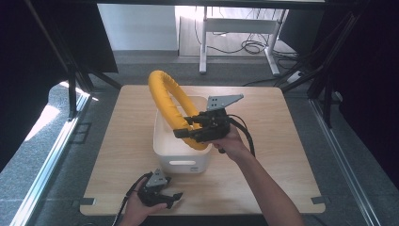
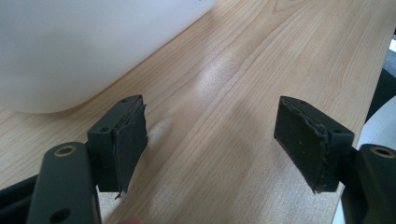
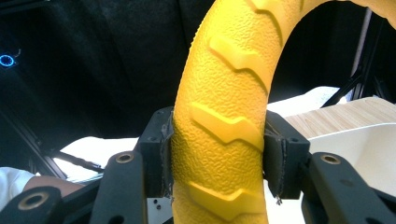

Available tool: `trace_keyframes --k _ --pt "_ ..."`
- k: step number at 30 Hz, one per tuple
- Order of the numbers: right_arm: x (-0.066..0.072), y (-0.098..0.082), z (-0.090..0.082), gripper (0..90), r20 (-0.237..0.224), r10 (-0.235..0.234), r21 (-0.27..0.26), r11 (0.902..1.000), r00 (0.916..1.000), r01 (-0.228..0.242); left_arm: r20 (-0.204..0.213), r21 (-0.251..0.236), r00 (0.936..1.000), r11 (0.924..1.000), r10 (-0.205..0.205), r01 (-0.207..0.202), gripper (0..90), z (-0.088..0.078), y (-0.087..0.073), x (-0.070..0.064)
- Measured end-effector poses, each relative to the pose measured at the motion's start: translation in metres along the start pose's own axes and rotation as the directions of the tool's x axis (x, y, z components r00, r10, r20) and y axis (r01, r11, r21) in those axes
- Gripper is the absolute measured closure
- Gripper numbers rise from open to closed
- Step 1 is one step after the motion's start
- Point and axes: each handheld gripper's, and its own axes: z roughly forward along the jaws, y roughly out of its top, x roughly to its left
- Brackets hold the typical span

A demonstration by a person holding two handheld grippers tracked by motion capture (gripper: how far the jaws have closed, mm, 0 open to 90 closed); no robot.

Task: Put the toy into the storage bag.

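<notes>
— What's the setting?

— A dark-curtained booth with grey floor, and a light wooden table (image 1: 263,155) in the middle. A white desk frame stands beyond it.

— What sits on the table?

— A white plastic bin (image 1: 181,157) with a handle slot in its near wall. It stands just under and beside the right gripper's jaws, and beyond the left gripper's jaws, off to their left side.

— And the yellow thing?

— A yellow ring (image 1: 170,104) with raised tread marks, like a small tyre. It stands on edge, its lower part down over the bin, its arc rising above the jaws.

— Who holds it?

— The right gripper (image 1: 188,129). Its jaws are clamped on the ring's lower stretch, one pad pressed on each side (image 3: 219,140).

— The left gripper?

— The left gripper (image 1: 176,197) lies low at the table's near edge, jaws spread wide, bare wood between them (image 2: 210,144).
</notes>
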Motion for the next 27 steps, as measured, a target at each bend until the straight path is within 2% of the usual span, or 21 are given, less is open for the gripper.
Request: trace_keyframes --k 13,22,27 --pt "0.003 -0.003 0.003 50.9 -0.021 -0.008 0.017 0.9998 0.9998 0.008 -0.002 -0.002 1.0 1.0 0.005 -0.005 25.5 0.0 0.0 0.0" --pt "-0.002 -0.009 0.006 50.8 -0.022 0.015 0.045 0.9989 0.9996 -0.014 0.001 0.0 1.0 1.0 0.001 -0.001 25.6 0.0 0.0 0.0" --pt "-0.007 -0.015 0.008 50.7 -0.039 0.029 0.056 0.9981 0.9988 -0.027 0.0 -0.001 1.0 1.0 0.001 -0.001 25.6 0.0 0.0 0.0"
